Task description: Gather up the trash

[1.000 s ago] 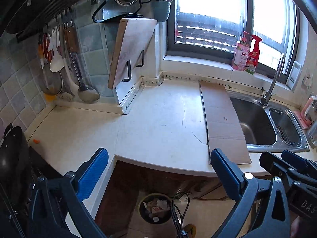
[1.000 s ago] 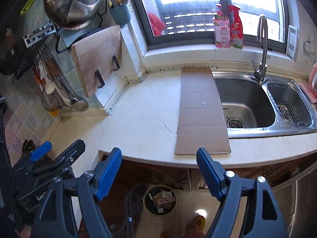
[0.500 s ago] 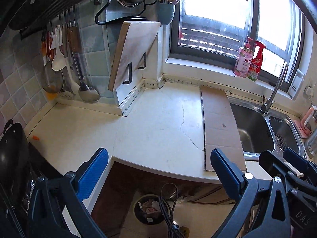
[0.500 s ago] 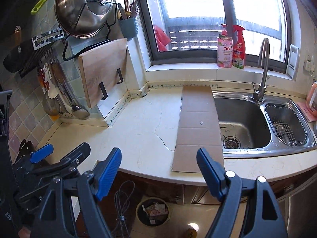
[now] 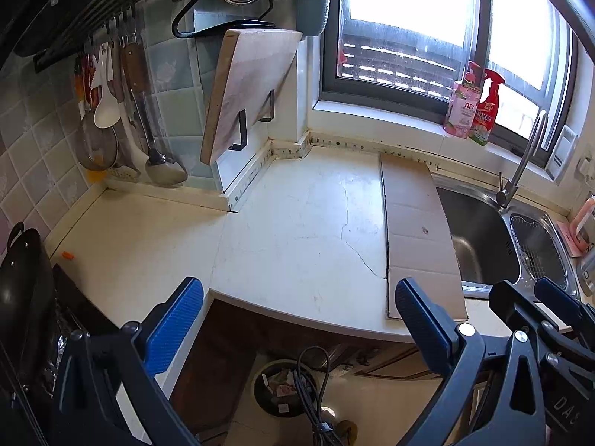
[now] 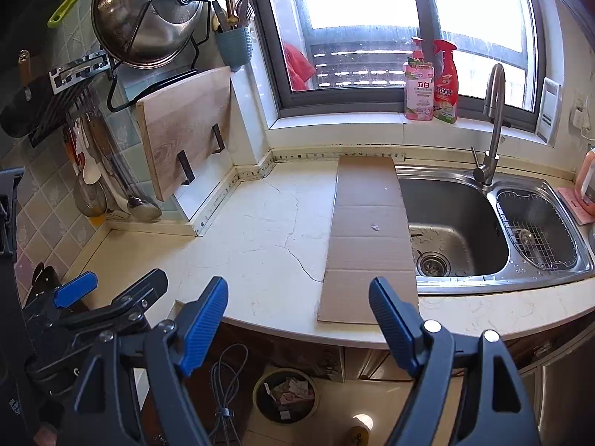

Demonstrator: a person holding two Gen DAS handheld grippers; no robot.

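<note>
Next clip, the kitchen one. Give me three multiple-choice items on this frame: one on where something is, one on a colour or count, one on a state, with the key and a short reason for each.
1. Where does the cardboard strip lie?
A. On the counter, along the sink's left edge
B. Inside the trash bin
C. On the windowsill

2. How many bottles stand on the windowsill?
A. One
B. Two
C. Four

3. What state are the two grippers in?
A. Both open and empty
B. Both shut on cardboard
C. Left shut, right open

Key:
1. A, the strip runs flat from the back wall to the counter's front edge beside the sink.
2. B, a pink bottle and a red spray bottle stand side by side.
3. A, the left gripper and the right gripper show spread fingers with nothing between them.
</note>
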